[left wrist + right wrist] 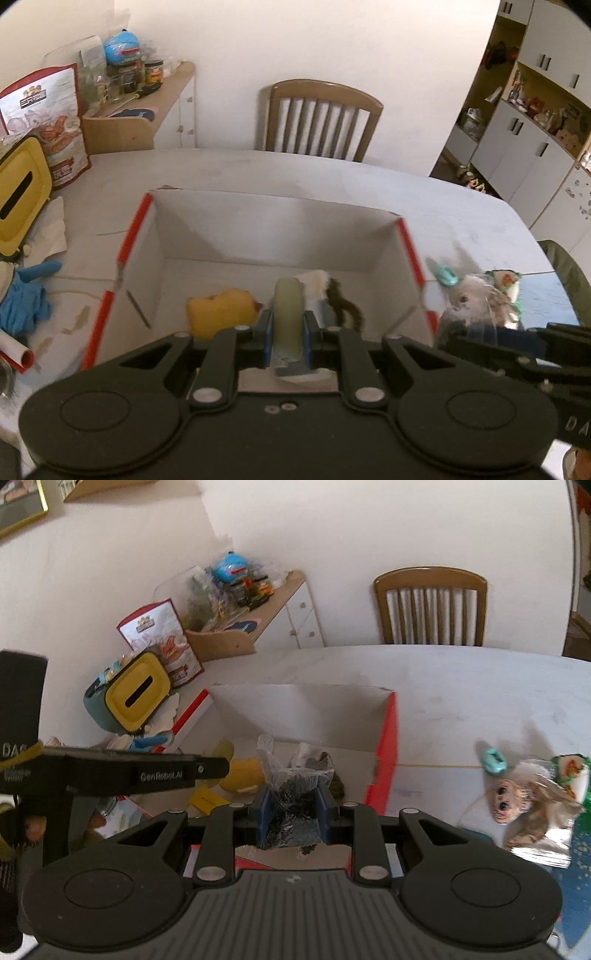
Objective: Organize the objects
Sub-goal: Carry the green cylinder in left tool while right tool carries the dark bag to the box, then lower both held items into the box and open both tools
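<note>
Both pairs of tongs hang over the near edge of the red-and-white box that sits on the counter. The left tongs are clenched on a pale, greenish roll standing on edge between the blue pads. The right tongs are clamped on a crinkly clear bag of dark bits. Inside the box already lie a yellow plush toy and a dark furry thing beside some white wrapping.

What worries me is how close the two tools are: in the right wrist view, the body of the left tool crosses just beside the right tongs. If both reach in together, I would expect a knock that twists the roll loose, or tips the light box off its spot. The bag looks slippery, so it could slide out early and land on the rim rather than inside. Still out on the counter to the right are a foil packet printed with a puppy's face and a small teal clip, near enough for a swinging tool to sweep them away.
</note>
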Demonstrator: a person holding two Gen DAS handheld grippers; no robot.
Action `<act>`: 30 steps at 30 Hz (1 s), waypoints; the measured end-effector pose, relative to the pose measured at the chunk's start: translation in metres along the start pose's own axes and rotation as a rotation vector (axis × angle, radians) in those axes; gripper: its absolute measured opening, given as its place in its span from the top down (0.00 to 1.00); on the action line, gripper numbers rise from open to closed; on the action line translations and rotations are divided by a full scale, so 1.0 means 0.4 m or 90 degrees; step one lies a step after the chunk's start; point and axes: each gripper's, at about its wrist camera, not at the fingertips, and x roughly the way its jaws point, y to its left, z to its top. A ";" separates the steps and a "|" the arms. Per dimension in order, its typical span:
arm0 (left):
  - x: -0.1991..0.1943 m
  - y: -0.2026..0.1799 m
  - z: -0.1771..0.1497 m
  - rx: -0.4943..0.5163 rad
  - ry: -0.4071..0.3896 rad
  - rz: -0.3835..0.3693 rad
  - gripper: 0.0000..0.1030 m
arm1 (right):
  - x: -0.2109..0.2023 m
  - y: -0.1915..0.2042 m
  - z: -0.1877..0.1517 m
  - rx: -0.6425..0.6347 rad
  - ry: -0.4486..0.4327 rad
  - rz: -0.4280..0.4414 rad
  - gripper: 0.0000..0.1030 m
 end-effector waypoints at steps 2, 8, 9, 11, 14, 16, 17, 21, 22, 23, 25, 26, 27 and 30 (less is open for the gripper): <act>0.016 0.025 0.012 0.001 0.005 0.007 0.87 | 0.028 0.018 0.003 -0.006 0.009 0.005 0.75; 0.067 0.083 0.046 0.012 0.011 0.032 0.87 | 0.118 0.065 0.007 -0.028 0.041 0.021 0.75; 0.078 0.089 0.051 0.015 0.015 0.033 0.87 | 0.135 0.070 0.007 -0.029 0.048 0.021 0.75; 0.098 0.099 0.059 0.023 0.020 0.040 0.87 | 0.165 0.077 0.006 -0.030 0.060 0.024 0.75; 0.130 0.111 0.066 0.033 0.030 0.045 0.87 | 0.207 0.094 0.000 -0.052 0.084 0.017 0.75; 0.153 0.118 0.069 0.038 0.040 0.052 0.87 | 0.234 0.103 -0.002 -0.057 0.099 0.019 0.75; 0.164 0.122 0.070 0.037 0.045 0.058 0.87 | 0.246 0.106 -0.002 -0.055 0.105 0.021 0.75; 0.193 0.129 0.079 0.045 0.055 0.060 0.87 | 0.279 0.127 -0.003 -0.065 0.124 0.037 0.75; 0.199 0.130 0.080 0.048 0.058 0.060 0.87 | 0.289 0.134 -0.005 -0.068 0.129 0.041 0.75; 0.205 0.131 0.081 0.050 0.060 0.059 0.87 | 0.295 0.138 -0.007 -0.069 0.134 0.046 0.75; 0.216 0.133 0.085 0.053 0.065 0.060 0.87 | 0.310 0.144 -0.013 -0.072 0.144 0.047 0.75; 0.223 0.134 0.086 0.056 0.068 0.061 0.87 | 0.316 0.144 -0.015 -0.071 0.148 0.048 0.75; 0.229 0.135 0.088 0.057 0.072 0.063 0.87 | 0.323 0.144 -0.018 -0.069 0.153 0.048 0.75; 0.245 0.134 0.093 0.068 0.082 0.065 0.87 | 0.339 0.143 -0.026 -0.068 0.164 0.044 0.75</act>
